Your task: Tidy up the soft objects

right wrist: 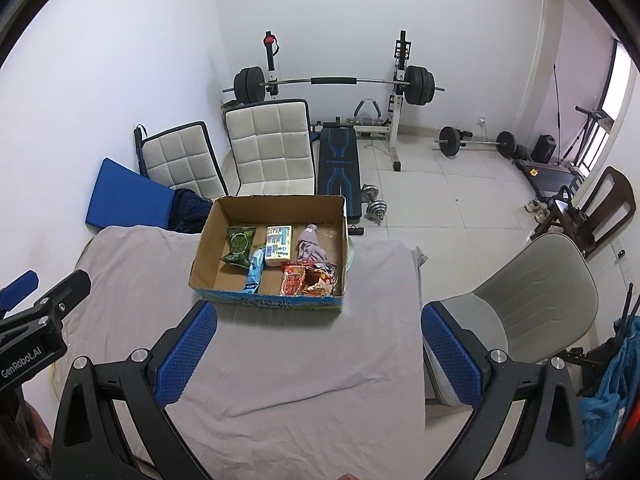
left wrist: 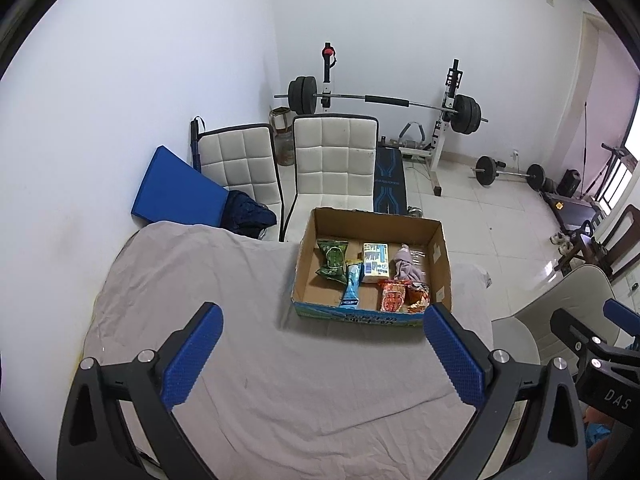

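Both hand-held grippers, left (left wrist: 322,354) and right (right wrist: 318,354), hover wide open and hold nothing above the cloth-covered desk (left wrist: 280,380). Beyond them, a box (left wrist: 370,316) holds snack packets (left wrist: 394,296) and a purple cloth (left wrist: 406,266).

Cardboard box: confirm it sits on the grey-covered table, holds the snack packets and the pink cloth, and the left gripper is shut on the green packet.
Wrong on the last point: the left gripper is open and empty, short of the cardboard box. The green packet lies inside, as the left wrist view shows.
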Demonstrator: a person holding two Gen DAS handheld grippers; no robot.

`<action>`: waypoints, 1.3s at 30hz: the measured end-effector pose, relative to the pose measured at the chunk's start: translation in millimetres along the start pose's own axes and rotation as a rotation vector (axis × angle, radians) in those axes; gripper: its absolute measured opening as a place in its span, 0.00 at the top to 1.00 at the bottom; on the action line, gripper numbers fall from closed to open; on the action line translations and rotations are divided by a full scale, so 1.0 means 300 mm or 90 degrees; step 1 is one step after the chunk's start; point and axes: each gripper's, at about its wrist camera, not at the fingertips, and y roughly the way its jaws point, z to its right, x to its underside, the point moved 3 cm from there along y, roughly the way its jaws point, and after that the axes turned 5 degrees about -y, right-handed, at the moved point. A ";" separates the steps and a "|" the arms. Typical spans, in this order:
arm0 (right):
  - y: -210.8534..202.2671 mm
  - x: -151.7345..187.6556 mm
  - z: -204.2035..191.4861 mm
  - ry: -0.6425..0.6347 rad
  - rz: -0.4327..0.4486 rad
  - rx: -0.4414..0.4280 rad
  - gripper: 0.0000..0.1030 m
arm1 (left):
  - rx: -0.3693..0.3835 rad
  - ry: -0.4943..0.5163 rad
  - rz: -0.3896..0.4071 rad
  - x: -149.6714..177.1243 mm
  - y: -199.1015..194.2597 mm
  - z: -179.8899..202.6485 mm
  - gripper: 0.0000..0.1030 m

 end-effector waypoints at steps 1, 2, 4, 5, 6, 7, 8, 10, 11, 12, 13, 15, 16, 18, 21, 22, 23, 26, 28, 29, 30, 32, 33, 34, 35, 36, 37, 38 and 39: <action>-0.001 -0.002 -0.002 -0.001 0.002 0.002 0.00 | 0.000 0.000 -0.001 -0.001 0.000 0.001 0.00; -0.001 -0.005 -0.002 -0.001 0.003 0.002 0.00 | 0.001 0.000 -0.001 -0.001 0.000 0.002 0.00; -0.003 -0.008 0.000 -0.001 0.004 0.003 0.00 | 0.000 0.002 0.001 -0.003 0.002 0.008 0.00; -0.003 -0.008 0.000 -0.001 0.005 0.004 0.00 | 0.000 0.002 0.002 -0.004 0.002 0.010 0.00; -0.003 -0.009 0.002 -0.001 0.005 0.004 0.00 | 0.001 0.001 0.000 -0.003 0.002 0.008 0.00; -0.003 -0.009 0.001 -0.001 0.005 0.003 0.00 | 0.001 0.002 0.000 -0.002 0.002 0.009 0.00; -0.002 -0.010 0.002 -0.001 0.006 0.004 0.00 | 0.001 0.004 0.000 -0.004 0.004 0.011 0.00; 0.000 -0.011 0.003 -0.002 0.004 0.004 0.00 | 0.000 0.008 -0.002 -0.005 0.008 0.017 0.00; 0.001 -0.010 0.005 -0.001 0.003 0.003 0.00 | 0.000 0.009 -0.005 -0.005 0.012 0.018 0.00; 0.003 -0.008 0.005 -0.002 0.002 0.005 0.00 | 0.001 0.010 -0.007 -0.005 0.014 0.020 0.00; 0.003 -0.009 0.004 -0.003 0.002 0.008 0.00 | 0.002 0.011 -0.009 -0.005 0.017 0.022 0.00; 0.004 -0.010 0.003 -0.004 0.002 0.008 0.00 | 0.000 0.014 -0.010 -0.006 0.020 0.025 0.00; 0.002 -0.009 0.003 -0.003 0.002 0.009 0.00 | 0.000 0.015 -0.010 -0.007 0.020 0.025 0.00; 0.003 -0.008 0.003 -0.003 0.003 0.010 0.00 | 0.000 0.014 -0.010 -0.007 0.020 0.027 0.00; 0.002 -0.007 0.002 -0.004 0.002 0.011 0.00 | 0.001 0.014 -0.009 -0.009 0.022 0.028 0.00; 0.002 -0.007 0.001 -0.004 0.002 0.010 0.00 | 0.002 0.014 -0.009 -0.009 0.023 0.030 0.00; 0.003 -0.007 -0.001 -0.005 0.002 0.011 0.00 | 0.002 0.014 -0.009 -0.010 0.024 0.029 0.00; 0.002 -0.007 0.000 -0.004 0.003 0.012 0.00 | 0.003 0.014 -0.010 -0.010 0.024 0.028 0.00; 0.002 -0.007 0.000 -0.003 0.003 0.012 0.00 | 0.003 0.016 -0.010 -0.008 0.023 0.028 0.00; 0.002 -0.007 -0.001 -0.003 0.003 0.011 0.00 | 0.003 0.016 -0.009 -0.008 0.023 0.028 0.00; 0.001 -0.007 -0.001 -0.004 0.004 0.012 0.00 | 0.004 0.015 -0.010 -0.008 0.024 0.028 0.00; 0.001 -0.009 -0.003 -0.007 0.005 0.012 0.00 | 0.005 0.015 -0.010 -0.008 0.024 0.029 0.00; 0.001 -0.010 -0.004 -0.007 0.006 0.011 0.00 | 0.005 0.014 -0.009 -0.009 0.024 0.029 0.00; 0.002 -0.011 -0.003 -0.008 0.006 0.012 0.00 | 0.005 0.014 -0.009 -0.009 0.022 0.029 0.00; 0.002 -0.013 -0.005 -0.010 0.007 0.012 0.00 | 0.005 0.014 -0.008 -0.009 0.022 0.029 0.00; 0.002 -0.015 -0.005 -0.010 0.007 0.011 0.00 | 0.005 0.013 -0.008 -0.009 0.022 0.028 0.00; 0.002 -0.016 -0.005 -0.011 0.007 0.010 0.00 | 0.006 0.013 -0.008 -0.010 0.022 0.029 0.00; 0.003 -0.016 -0.004 -0.011 0.007 0.012 0.00 | 0.006 0.013 -0.008 -0.011 0.022 0.029 0.00; 0.003 -0.017 -0.003 -0.012 0.007 0.011 0.00 | 0.006 0.013 -0.007 -0.010 0.021 0.028 0.00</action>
